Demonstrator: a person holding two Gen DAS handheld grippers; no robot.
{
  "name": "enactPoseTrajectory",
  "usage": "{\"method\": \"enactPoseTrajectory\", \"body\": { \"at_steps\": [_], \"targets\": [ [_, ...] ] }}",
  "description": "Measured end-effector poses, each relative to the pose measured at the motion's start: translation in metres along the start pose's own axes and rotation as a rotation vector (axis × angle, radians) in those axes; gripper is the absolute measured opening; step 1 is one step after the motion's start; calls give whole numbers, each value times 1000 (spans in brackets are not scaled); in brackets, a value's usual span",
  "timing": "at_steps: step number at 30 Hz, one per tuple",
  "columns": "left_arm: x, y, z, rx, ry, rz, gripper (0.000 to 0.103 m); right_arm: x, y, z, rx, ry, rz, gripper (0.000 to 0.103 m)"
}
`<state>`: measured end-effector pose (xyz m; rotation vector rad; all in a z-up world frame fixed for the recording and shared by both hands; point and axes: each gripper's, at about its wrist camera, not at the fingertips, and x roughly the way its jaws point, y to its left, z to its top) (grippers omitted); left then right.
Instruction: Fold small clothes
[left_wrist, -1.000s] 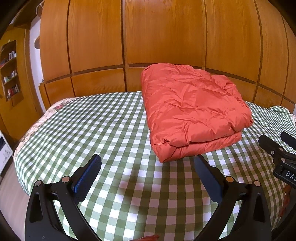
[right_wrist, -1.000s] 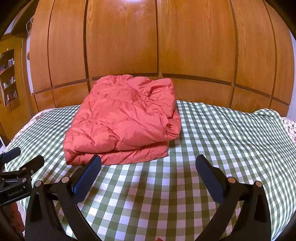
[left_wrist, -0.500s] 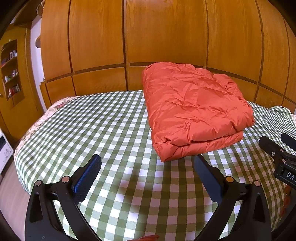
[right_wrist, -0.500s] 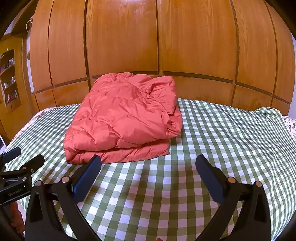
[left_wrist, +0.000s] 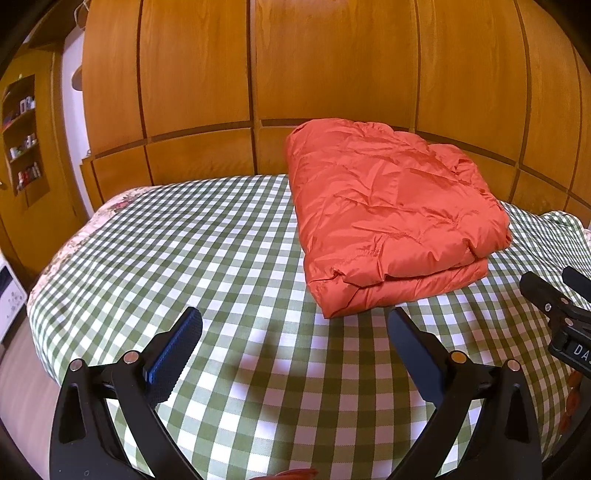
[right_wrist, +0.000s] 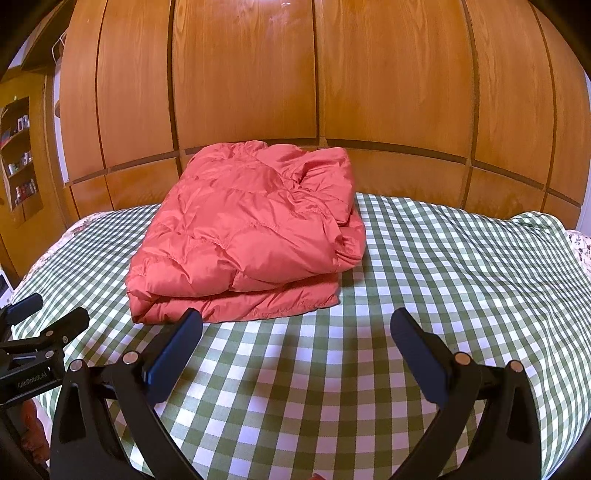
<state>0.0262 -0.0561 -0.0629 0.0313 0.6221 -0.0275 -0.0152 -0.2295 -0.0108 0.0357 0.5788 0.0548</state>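
The puffy orange jacket is lying folded on the checked bed, looking soft, light and slippery. Both the left claw and the right claw are hanging wide open, holding nothing. Pinching the thick front edge seems best.

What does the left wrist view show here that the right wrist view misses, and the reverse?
Only the left wrist view shows the left gripper head on, open and empty, with the right gripper's fingertips poking in at its right edge.

Only the right wrist view shows the right gripper head on, open and empty, and the jacket's rumpled right end.

Both show the folded orange puffer jacket lying on the green checked cloth, untouched by either gripper, with wooden wall panels behind.
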Motion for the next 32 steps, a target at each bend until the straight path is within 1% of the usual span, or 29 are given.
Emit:
{"method": "enactPoseTrajectory", "body": {
  "at_steps": [14,19,22,25,28,31,32],
  "targets": [
    [0,-3,-3,10,18,0,99,1,-1,0,3,9,5,101],
    [-1,-6,-4,33,8,21,99,3,0,-1,4,13,8,101],
    [-1,-5,-6,25,5,32,99,4,0,-2,4,19,8,101],
    [3,-5,-6,23,29,21,99,6,-3,-2,11,27,7,101],
    [9,-3,-5,26,57,15,99,11,-14,-2,24,38,-25,101],
    [19,2,-5,25,88,8,99,27,-40,3,36,81,-102,101],
    [26,6,-4,15,119,10,99,35,-53,5,35,101,-140,101]
  ]
}}
